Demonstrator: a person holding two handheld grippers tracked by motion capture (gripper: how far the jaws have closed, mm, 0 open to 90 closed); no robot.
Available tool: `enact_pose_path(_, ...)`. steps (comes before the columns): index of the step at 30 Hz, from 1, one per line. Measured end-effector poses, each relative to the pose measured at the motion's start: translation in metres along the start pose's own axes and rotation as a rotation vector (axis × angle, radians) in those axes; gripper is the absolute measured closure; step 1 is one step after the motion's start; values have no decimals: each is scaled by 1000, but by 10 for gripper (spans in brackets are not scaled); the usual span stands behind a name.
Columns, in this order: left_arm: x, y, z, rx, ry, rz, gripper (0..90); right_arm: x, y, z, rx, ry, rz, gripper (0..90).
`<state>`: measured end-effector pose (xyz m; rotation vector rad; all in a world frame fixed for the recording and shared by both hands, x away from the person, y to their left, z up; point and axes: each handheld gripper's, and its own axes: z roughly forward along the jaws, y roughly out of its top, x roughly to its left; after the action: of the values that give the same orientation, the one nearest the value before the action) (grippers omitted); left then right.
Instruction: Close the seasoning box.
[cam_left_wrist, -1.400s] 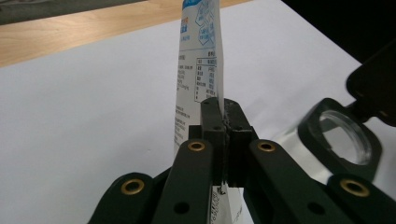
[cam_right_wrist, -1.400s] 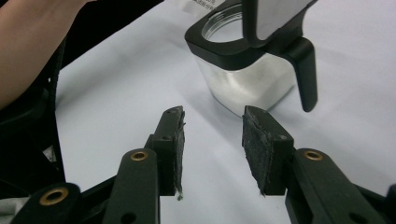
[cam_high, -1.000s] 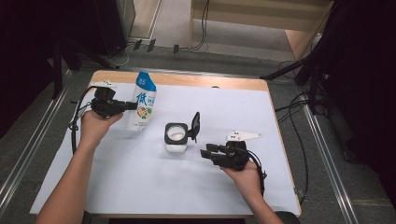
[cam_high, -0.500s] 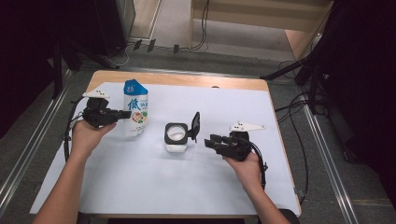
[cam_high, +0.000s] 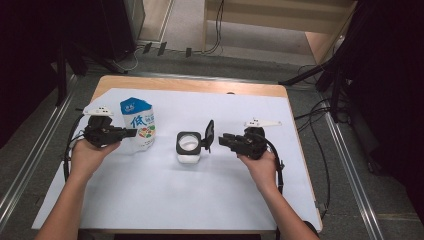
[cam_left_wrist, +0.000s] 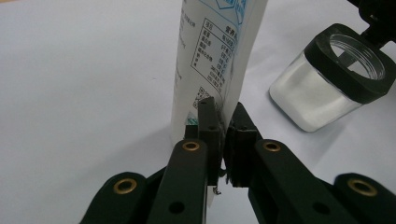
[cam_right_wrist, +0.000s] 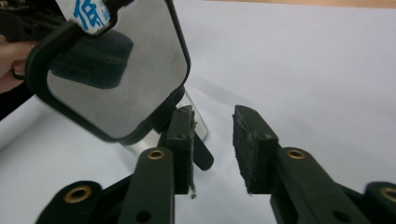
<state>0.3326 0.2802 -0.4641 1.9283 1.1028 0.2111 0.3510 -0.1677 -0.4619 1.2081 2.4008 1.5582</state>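
Left gripper (cam_high: 131, 132): left of centre in the high view, held level in the person's left hand (cam_high: 92, 150), jaws pointing toward the frame's right. In the left gripper view its jaws are pressed together on the lower edge of the bag, pads pinching the thin flattened side seam.
Bag (cam_high: 138, 123): white pouch with a blue top and printed label, standing upright on the white sheet, left of centre in the high view. In the left gripper view (cam_left_wrist: 219, 56) it rises from the jaw tips to the top of the frame, small print facing the camera.
Jar (cam_high: 188, 147): square clear jar with a black collar, white powder inside, centre of the high view, well clear of the bag. Upper right of the left gripper view (cam_left_wrist: 327, 84), mouth open.
Lid (cam_high: 208, 135): black-rimmed flip lid, hinged up at the jar's right edge. It takes up the upper left of the right gripper view (cam_right_wrist: 112, 70), its shiny inner face toward the camera.
Right gripper (cam_high: 224, 140): right of centre in the high view, in the person's right hand (cam_high: 260, 162), jaws aimed left at the lid. Jaws have just been closing; a gap remains, nothing pinched, left pad just beside the lid's lower edge.
Table (cam_high: 240, 200): white sheet over a wooden top.
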Motion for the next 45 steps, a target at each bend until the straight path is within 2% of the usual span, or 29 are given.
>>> enact_pose_path(6, 0, -6, -1, 15, -9, 5, 840, 1, 13, 5, 0, 49, 0, 854)
enact_pose_path(8, 1, -7, -1, 12, -14, -8, 834, 3, 18, 9, 2, 61, -15, 876)
enact_pose_path(11, 1, -7, -2, 9, -13, -4, 818, 6, 23, 14, 9, 70, -20, 899)
enact_pose_path(15, 1, -8, -2, 9, -18, -5, 790, 10, 25, 17, -2, 94, -10, 900)
enact_pose_path(23, 1, -10, -6, -13, -28, -2, 707, 12, 24, 18, -8, 94, -5, 900)
enact_pose_path(27, 2, -12, -9, -14, -31, 4, 615, 14, 23, 20, -14, 97, -5, 900)
enact_pose_path(29, 2, -14, -11, -22, -28, -16, 547, 15, 23, 21, -11, 98, -7, 900)
enact_pose_path(33, 1, -19, -16, -18, -29, -22, 450, 17, 22, 25, -8, 105, -3, 900)
enact_pose_path(39, -2, -25, -23, -23, -32, -13, 405, 20, 19, 31, -7, 115, -8, 891)
enact_pose_path(45, -1, -31, -28, -30, -31, -24, 382, 25, 18, 33, 1, 123, -19, 900)
